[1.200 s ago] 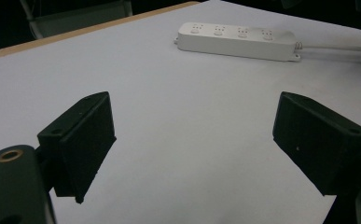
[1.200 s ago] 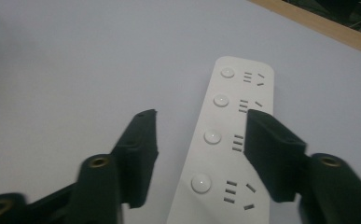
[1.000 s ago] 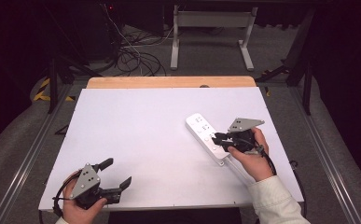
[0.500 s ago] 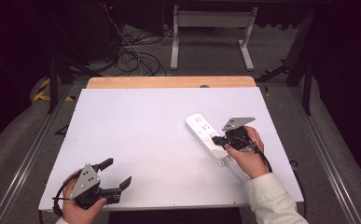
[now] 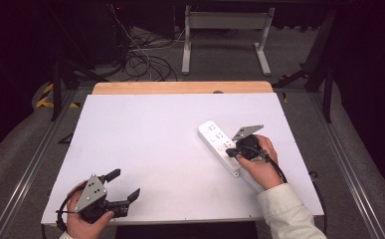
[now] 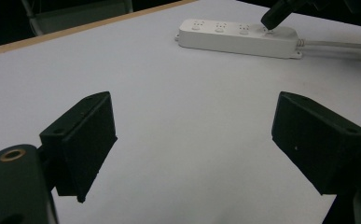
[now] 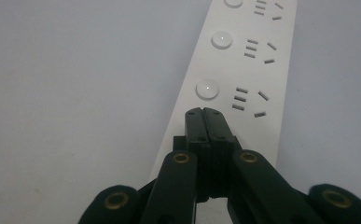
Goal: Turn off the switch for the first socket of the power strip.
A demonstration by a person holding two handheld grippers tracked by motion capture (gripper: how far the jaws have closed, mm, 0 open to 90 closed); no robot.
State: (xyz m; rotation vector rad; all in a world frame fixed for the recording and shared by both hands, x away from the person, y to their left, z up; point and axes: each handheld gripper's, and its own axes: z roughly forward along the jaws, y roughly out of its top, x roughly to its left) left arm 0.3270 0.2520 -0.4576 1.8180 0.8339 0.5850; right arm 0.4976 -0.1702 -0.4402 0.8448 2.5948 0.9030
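A white power strip (image 5: 214, 136) lies slanted on the white table (image 5: 150, 134) at right of centre. It has round buttons (image 7: 207, 88) beside its sockets. My right gripper (image 5: 229, 153) is shut with nothing between its jaws. Its tips (image 7: 204, 115) rest on the strip (image 7: 250, 65) near its cable end, in line with the row of buttons. The left gripper view shows the same tips (image 6: 272, 19) touching the strip (image 6: 229, 37). My left gripper (image 5: 126, 183) is held open and empty (image 6: 192, 140) above the table's near left edge, far from the strip.
The strip's white cable (image 6: 341, 45) runs off to the right under the right hand. A wooden strip (image 5: 180, 87) borders the table's far edge. Beyond it are cables (image 5: 140, 62) and a white stand (image 5: 225, 35) on the floor.
My right gripper has shifted a little to the left, its shut tips coming onto the power strip's near end. The left gripper has stayed put.
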